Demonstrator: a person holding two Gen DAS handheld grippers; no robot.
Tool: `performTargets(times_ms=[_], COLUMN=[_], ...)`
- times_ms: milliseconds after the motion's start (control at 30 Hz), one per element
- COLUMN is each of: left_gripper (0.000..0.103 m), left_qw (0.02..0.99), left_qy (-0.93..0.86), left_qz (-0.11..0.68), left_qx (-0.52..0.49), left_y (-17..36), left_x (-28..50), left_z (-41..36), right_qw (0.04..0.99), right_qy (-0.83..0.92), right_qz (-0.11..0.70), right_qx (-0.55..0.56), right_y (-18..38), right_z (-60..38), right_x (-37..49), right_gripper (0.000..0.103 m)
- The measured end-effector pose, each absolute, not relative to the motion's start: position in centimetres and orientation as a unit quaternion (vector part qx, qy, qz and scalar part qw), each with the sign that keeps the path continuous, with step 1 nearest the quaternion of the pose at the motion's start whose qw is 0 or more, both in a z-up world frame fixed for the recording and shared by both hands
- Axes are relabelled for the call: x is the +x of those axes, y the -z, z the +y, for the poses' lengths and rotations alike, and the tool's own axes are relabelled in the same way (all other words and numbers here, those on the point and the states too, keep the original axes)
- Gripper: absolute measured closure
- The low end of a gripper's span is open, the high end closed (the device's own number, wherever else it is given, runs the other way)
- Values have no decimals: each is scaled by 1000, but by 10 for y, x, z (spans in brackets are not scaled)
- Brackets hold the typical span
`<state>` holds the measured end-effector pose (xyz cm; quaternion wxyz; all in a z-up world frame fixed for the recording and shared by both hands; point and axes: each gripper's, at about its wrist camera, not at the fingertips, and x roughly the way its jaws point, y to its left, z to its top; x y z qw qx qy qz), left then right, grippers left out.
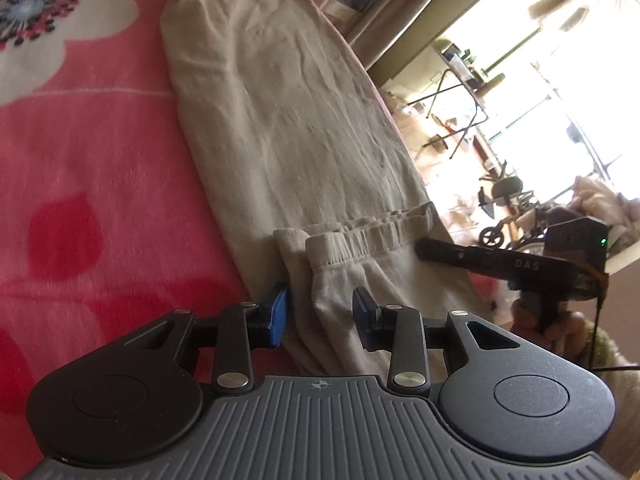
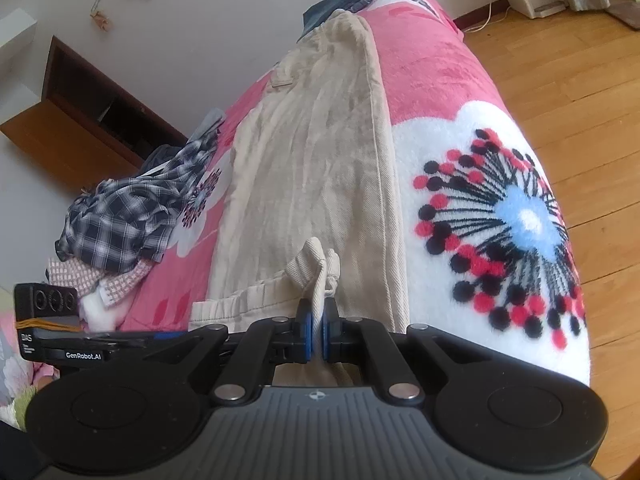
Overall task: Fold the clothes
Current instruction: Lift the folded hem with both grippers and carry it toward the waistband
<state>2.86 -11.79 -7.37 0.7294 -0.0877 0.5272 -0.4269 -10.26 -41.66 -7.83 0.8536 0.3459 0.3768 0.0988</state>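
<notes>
Beige trousers (image 1: 280,120) lie lengthwise on a pink flowered blanket (image 1: 80,160), folded leg on leg. Their gathered cuffs (image 1: 360,236) are at the near end. My left gripper (image 1: 322,314) is open, its fingers standing on either side of a raised fold of cuff fabric without pinching it. In the right wrist view the trousers (image 2: 312,160) run away from me, and my right gripper (image 2: 318,330) is shut on a pinched-up bit of cuff (image 2: 316,264). The right gripper's body (image 1: 500,264) shows just right of the cuffs in the left wrist view.
A heap of plaid shirts (image 2: 128,216) and a pink checked cloth (image 2: 80,276) lie left of the trousers. Jeans (image 2: 340,0) sit at the far end. The bed edge drops to a wooden floor (image 2: 560,80) on the right. A wooden cabinet (image 2: 80,120) stands behind.
</notes>
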Motion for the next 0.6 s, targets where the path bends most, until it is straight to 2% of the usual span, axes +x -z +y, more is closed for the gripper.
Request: performTargets(times_ms=[200,500,600], left_gripper=[68,68,72], left_qw=[698,696,706], left_qy=[459,438,434], left_qz=[529,550,544], left_qx=[-151,-143,-134], left_y=[70,85,82], left_x=[35,39,36], left_z=[-120,-124,-129], right_qw=[850,835,833], right_qy=[-98,-100,-105], right_qz=[375,367,367], right_qx=[357,396,402], right_y=[82,90,91], right_z=[-418,-426,-427], right_x=[-103,-107,-106], right_gripper=[98,98,98])
